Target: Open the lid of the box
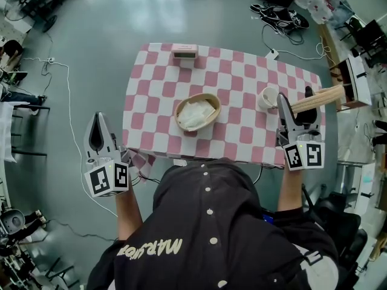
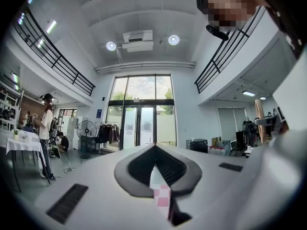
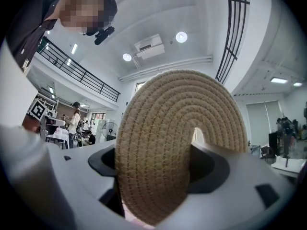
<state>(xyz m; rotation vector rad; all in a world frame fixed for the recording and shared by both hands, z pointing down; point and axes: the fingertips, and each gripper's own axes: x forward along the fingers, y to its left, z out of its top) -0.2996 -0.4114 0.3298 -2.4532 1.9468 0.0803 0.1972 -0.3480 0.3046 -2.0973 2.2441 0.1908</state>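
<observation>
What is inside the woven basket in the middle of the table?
A crumpled white sheet, paper or cloth, fills the basket. Anything beneath it is covered. The woven lid is off, clamped in the right gripper.

Black shirt point(image 1: 242, 246), pale buttons point(image 1: 207, 211), white lettering point(image 1: 151, 247) (upside down); light grey left gripper point(image 1: 98, 116) and right gripper point(image 1: 282, 99), black-and-white marker cubes point(image 1: 107, 179) on both.

Right gripper point(image 1: 283, 104) grips woven lid point(image 1: 317, 98) at frame right. Open basket point(image 1: 178, 116) sits centre on checked table point(image 1: 242, 71).
</observation>
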